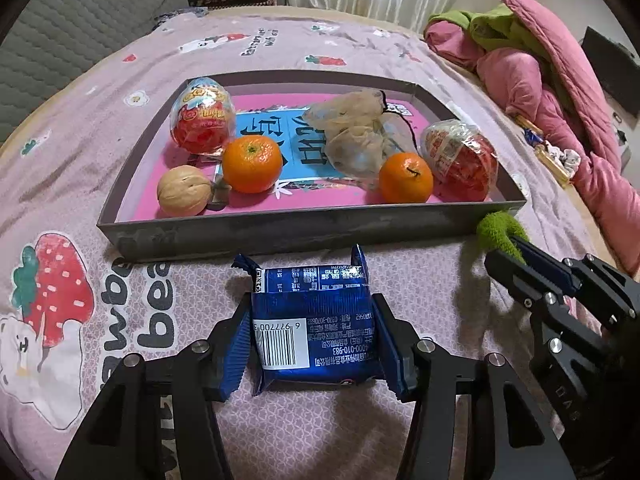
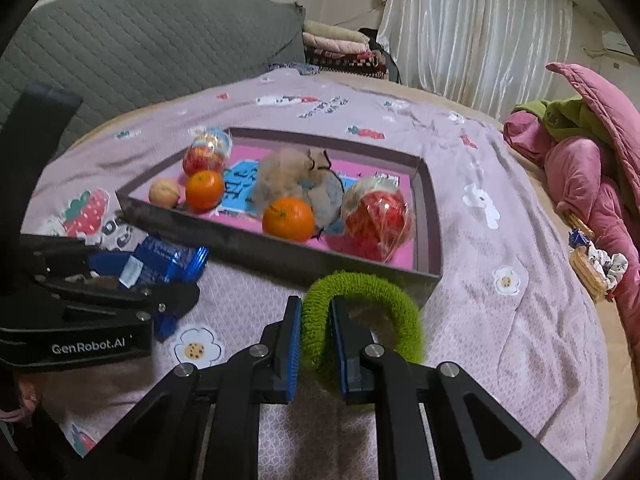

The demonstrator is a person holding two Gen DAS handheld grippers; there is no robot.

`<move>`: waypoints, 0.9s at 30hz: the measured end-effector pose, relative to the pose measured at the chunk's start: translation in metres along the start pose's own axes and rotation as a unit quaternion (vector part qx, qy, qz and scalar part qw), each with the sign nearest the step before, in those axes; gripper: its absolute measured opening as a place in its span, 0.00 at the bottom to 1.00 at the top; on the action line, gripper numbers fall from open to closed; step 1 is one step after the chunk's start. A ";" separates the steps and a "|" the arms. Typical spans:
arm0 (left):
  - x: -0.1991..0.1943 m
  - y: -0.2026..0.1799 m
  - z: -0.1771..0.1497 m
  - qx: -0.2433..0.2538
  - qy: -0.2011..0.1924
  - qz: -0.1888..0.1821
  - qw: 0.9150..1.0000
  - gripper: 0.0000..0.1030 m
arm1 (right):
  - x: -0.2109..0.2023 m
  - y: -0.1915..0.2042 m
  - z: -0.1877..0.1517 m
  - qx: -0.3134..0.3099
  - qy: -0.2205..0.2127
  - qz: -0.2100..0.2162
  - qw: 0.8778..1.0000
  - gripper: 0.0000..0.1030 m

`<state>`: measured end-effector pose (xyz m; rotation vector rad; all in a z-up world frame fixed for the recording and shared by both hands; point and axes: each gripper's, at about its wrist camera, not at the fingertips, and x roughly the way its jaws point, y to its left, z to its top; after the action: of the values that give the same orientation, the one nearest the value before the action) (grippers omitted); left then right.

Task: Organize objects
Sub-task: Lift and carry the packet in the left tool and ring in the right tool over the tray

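A bed covered by a pale pink quilt (image 1: 360, 48) printed with strawberries and flowers serves as the work surface; a grey quilted headboard (image 2: 140, 52), white curtains (image 2: 472, 32) and a heap of pink bedding (image 1: 560, 92) stand around it.

The left gripper (image 1: 312, 344) has its blue pads pressed on both sides of a blue snack packet (image 1: 316, 316), which lies on the quilt just in front of the tray's near wall. The right gripper (image 2: 316, 344) is closed narrowly on a fuzzy green hair tie (image 2: 360, 312), beside the tray's near right corner.

The shallow grey tray (image 1: 280, 232) with a pink floor holds a walnut (image 1: 183, 190) at the near left corner, two tangerines (image 1: 252, 163) (image 1: 406, 178), two foil-wrapped chocolate eggs (image 1: 202, 116) (image 1: 460, 158) and a crumpled translucent bag (image 1: 360, 128) in the middle.
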<state>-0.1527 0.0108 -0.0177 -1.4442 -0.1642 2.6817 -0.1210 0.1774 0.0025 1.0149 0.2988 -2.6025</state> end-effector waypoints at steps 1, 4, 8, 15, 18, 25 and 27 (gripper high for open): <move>-0.001 0.000 0.000 0.001 -0.001 0.000 1.000 0.55 | -0.001 -0.001 0.001 0.003 -0.004 0.001 1.000 0.15; -0.007 -0.002 0.001 0.006 -0.009 -0.004 1.000 0.55 | -0.008 -0.004 0.005 0.012 -0.020 0.006 1.000 0.15; -0.018 -0.005 0.002 0.016 -0.026 -0.005 1.000 0.55 | -0.014 -0.004 0.011 0.021 -0.037 0.010 0.999 0.15; -0.036 -0.003 0.009 0.024 -0.062 0.003 0.998 0.55 | -0.028 -0.005 0.023 0.035 -0.079 0.017 0.996 0.15; -0.043 0.000 0.012 0.025 -0.078 0.007 0.997 0.55 | -0.033 -0.002 0.028 0.036 -0.097 0.017 0.995 0.15; -0.056 0.012 0.025 0.025 -0.110 0.016 0.993 0.55 | -0.037 0.011 0.038 0.013 -0.121 0.006 0.993 0.15; -0.059 0.017 0.029 0.022 -0.121 0.024 0.992 0.55 | -0.039 0.015 0.041 0.010 -0.130 0.009 0.991 0.15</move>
<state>-0.1452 -0.0158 0.0451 -1.1216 -0.0877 2.8738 -0.1143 0.1598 0.0580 0.6702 0.1970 -2.6861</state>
